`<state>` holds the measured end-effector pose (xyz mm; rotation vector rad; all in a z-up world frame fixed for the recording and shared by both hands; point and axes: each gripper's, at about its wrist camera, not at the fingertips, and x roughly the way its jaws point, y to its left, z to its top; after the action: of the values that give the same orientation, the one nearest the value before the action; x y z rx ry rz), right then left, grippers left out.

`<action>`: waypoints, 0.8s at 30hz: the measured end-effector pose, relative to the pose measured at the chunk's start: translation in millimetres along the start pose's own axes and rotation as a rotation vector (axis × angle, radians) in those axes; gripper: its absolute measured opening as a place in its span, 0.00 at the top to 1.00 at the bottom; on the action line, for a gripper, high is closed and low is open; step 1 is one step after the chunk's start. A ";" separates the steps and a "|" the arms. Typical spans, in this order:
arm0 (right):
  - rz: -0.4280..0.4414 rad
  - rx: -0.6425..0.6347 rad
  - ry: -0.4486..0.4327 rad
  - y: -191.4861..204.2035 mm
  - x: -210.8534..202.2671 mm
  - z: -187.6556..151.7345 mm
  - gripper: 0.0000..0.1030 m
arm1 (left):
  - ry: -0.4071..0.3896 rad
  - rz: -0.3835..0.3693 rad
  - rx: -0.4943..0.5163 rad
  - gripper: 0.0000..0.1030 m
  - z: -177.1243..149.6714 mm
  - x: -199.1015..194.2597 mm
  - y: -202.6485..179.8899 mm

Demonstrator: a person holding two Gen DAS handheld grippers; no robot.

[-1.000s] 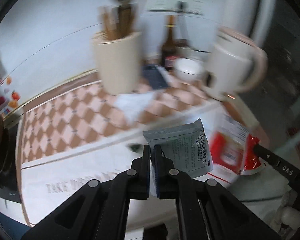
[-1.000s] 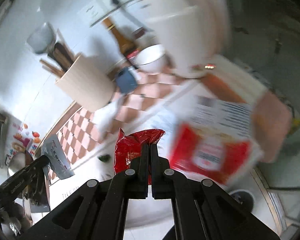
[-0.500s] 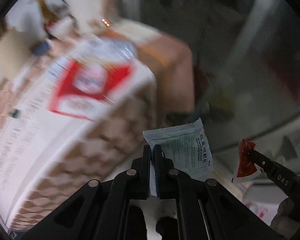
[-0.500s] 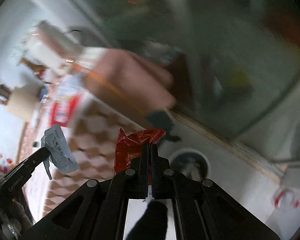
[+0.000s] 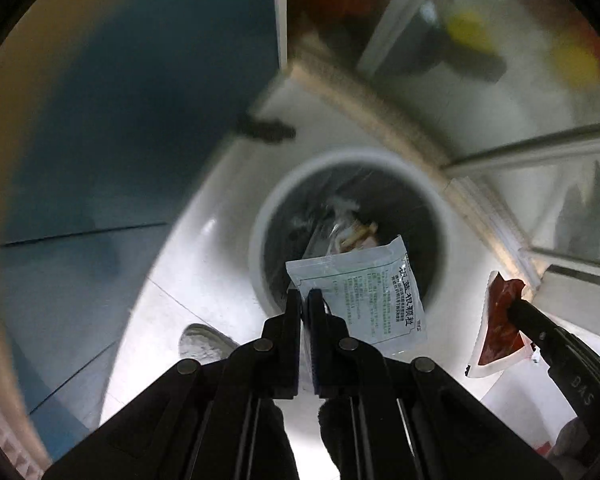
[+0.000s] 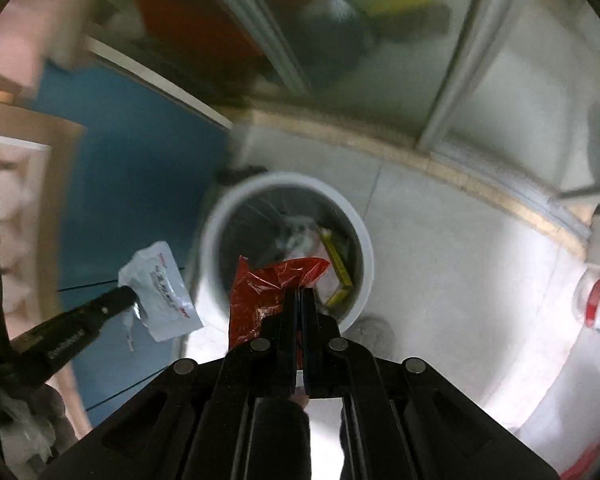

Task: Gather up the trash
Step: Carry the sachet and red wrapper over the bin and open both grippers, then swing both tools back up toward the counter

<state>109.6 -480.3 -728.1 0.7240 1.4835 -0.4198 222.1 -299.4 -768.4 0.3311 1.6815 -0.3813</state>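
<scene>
Grippers are now hanging above the white bin [image 5: 256,240] on the floor, the worktop having swung out of view; left gripper [image 5: 304,300] jaws clamping the grey sachet [image 5: 364,292], right gripper [image 6: 299,300] jaws clamping the red wrapper [image 6: 260,292], both seemingly ready for dropping.

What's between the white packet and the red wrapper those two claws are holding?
In the left wrist view, bare white floor separates the white packet from the red wrapper.
</scene>
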 end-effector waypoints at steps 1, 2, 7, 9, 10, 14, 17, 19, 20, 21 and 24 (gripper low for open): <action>-0.007 0.007 0.009 -7.1 23.8 1.2 0.99 | 0.013 -0.002 -0.001 0.98 4.5 18.7 0.6; -0.014 0.007 0.015 -9.2 40.1 2.7 0.99 | 0.023 -0.005 -0.001 0.98 6.9 33.9 -0.5; -0.047 0.003 0.033 -22.8 106.2 8.2 0.99 | 0.052 0.017 0.030 0.98 15.6 75.6 -9.0; -0.062 -0.003 0.036 -25.6 118.3 9.2 0.99 | 0.060 0.029 0.049 0.98 16.6 81.9 -14.8; -0.066 -0.005 0.038 -24.7 122.3 11.3 0.99 | 0.063 0.036 0.056 0.94 19.5 82.0 -14.3; -0.070 0.001 0.070 -22.4 133.1 17.7 0.97 | 0.053 0.045 0.066 0.92 21.0 78.7 -19.0; -0.058 0.013 0.108 -25.8 138.2 20.7 0.94 | 0.019 0.079 0.082 0.63 19.9 75.7 -19.9; -0.082 -0.012 0.112 -25.5 135.3 19.8 0.67 | -0.006 0.101 0.087 0.10 18.0 70.8 -18.3; -0.097 -0.026 0.108 -25.2 132.7 18.8 0.41 | -0.027 0.117 0.091 0.10 16.0 66.5 -17.4; -0.106 -0.037 0.102 -25.8 130.8 18.3 0.30 | -0.036 0.125 0.095 0.10 14.5 64.0 -16.5; -0.141 -0.084 0.093 -24.7 121.3 13.3 0.17 | -0.041 0.160 0.095 0.00 7.6 57.5 -11.5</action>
<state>111.9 -486.0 -852.4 0.5809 1.6360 -0.4335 215.9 -313.1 -825.6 0.5218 1.5877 -0.3468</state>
